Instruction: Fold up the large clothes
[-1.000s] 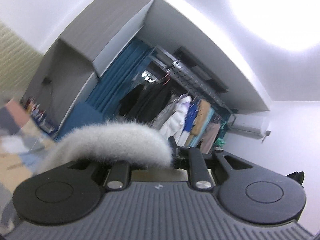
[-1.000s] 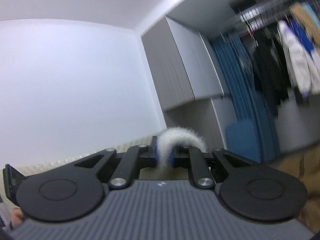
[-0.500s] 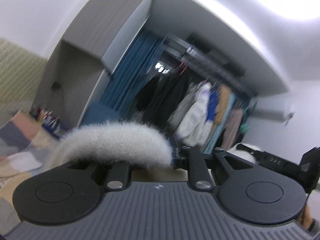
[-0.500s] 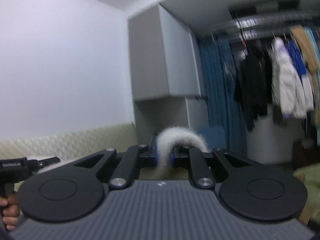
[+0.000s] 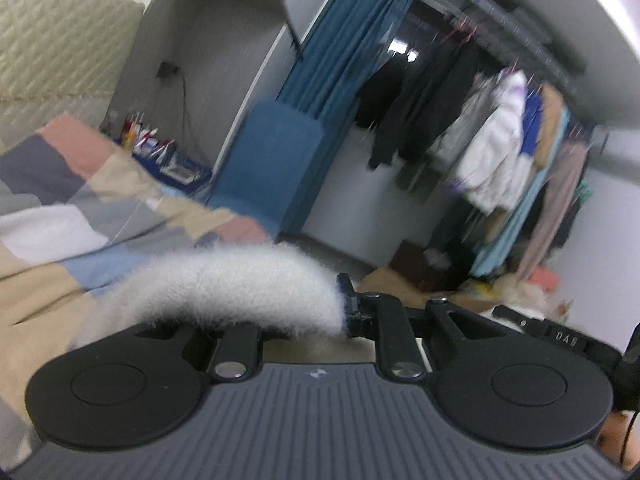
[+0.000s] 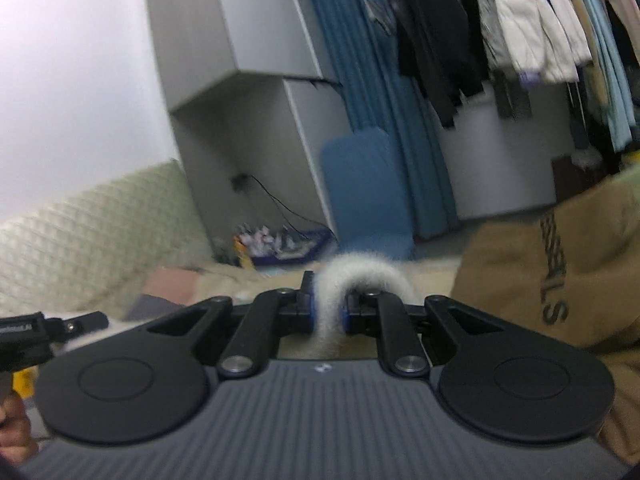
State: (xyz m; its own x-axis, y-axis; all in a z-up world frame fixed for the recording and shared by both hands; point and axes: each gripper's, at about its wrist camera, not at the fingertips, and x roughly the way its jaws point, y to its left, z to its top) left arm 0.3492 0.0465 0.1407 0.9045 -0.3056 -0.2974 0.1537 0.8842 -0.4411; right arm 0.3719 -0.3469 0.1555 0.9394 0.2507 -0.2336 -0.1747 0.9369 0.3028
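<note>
- Two hand-held grippers each pinch a fold of the same white fluffy fleece garment (image 5: 240, 284), which arches up over their fingers.
- Left wrist view, far left: a patchwork bedspread of pink, grey, beige and pale blue squares (image 5: 68, 200) lies beneath and beyond the garment.
- The left gripper (image 5: 340, 312) has its jaws pressed on the fleece; the left finger is buried under the pile, and the blue-edged right pad shows at the fabric's edge.
- Behind it stand a blue upholstered chair (image 5: 272, 160), a blue curtain (image 5: 348, 44) and a rail of hanging coats and jackets (image 5: 488, 140).
- At the right edge the other gripper's black body pokes into view.
- Right wrist view, left: a cream quilted headboard (image 6: 88, 240) and a grey wall cabinet (image 6: 240, 20).
- The right gripper (image 6: 328, 314) clamps a narrow loop of fleece between its blue pads.
- Just to its right lies a tan fabric piece with dark lettering (image 6: 540, 280).
</note>
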